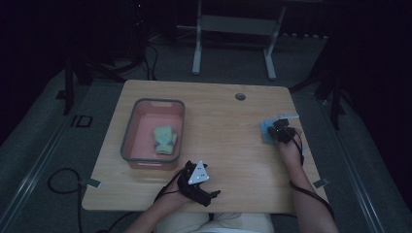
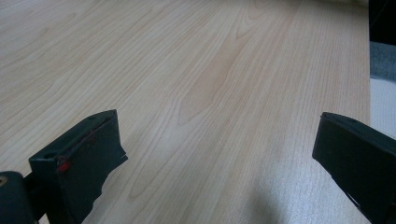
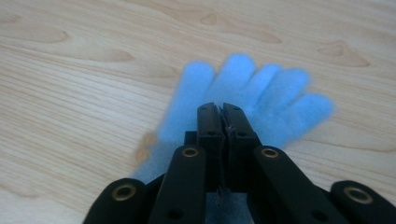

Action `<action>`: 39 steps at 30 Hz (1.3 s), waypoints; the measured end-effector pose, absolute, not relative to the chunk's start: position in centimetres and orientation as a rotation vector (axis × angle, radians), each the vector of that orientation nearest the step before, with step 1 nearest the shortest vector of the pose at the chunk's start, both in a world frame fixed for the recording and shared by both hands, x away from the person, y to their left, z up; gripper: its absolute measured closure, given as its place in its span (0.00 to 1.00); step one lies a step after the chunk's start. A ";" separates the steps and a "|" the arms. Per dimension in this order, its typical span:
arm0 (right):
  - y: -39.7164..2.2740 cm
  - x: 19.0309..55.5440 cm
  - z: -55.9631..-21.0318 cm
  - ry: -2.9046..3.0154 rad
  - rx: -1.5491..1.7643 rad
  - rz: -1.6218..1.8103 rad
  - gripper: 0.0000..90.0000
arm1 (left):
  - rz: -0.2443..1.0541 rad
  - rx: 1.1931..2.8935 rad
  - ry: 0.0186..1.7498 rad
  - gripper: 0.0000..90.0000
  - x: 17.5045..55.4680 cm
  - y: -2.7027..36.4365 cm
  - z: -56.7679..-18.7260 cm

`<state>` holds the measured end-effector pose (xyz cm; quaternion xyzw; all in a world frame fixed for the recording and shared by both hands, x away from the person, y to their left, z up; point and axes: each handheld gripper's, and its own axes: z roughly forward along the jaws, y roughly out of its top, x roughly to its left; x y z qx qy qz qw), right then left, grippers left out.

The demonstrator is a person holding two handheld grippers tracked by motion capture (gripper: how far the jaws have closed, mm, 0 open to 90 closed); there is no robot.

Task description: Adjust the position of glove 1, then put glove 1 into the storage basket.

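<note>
Nearest the lens in the right gripper view: two black jaws pressed together at lower centre, right gripper (image 3: pixel 223 114) pinched on the blue glove (image 3: pixel 261 93), a thin fold of fabric apparently caught between the pads. Spread flat on the wooden table (image 3: pixel 70 93), with five fingers fanned toward the upper right of that frame and cuff running down under the linkage toward the bottom edge. Long axis therefore roughly in line with the jaws, cuff end nearest, fingertips farthest. Seen from the high view at right of centre, same glove (image 1: pixel 267 129) close to the table's right edge, right gripper (image 1: pixel 281 132) on top of it. Far across at left of that frame, a grey-rimmed pink bin (image 1: pixel 141 162) with a yellow-green glove (image 1: pixel 164 140) already lying inside. Likely destination, so the coming carry probably runs leftward across the whole board, lifting by the palm area. Left gripper (image 1: pixel 206 196) at lower centre, much nearer the bin than the glove, jaws wide apart over bare wood with nothing between them in the left gripper view (image 2: pixel 215 158). Risk worth judging: a thin pinch slipping once raised.
</note>
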<state>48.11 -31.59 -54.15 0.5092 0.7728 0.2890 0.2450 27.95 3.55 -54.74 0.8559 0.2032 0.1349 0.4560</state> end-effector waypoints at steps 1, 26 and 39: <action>-31.4 47.9 -54.0 2.102 1.386 0.793 0.98 | 0.330 2.112 0.501 0.01 27.9 3.5 -54.8; -23.5 40.7 -47.1 2.151 1.170 1.114 0.98 | 0.344 2.113 0.503 0.01 27.9 3.6 -55.0; -20.9 38.3 -47.4 2.202 1.109 1.150 0.98 | 0.352 2.111 0.490 0.01 27.9 3.7 -54.8</action>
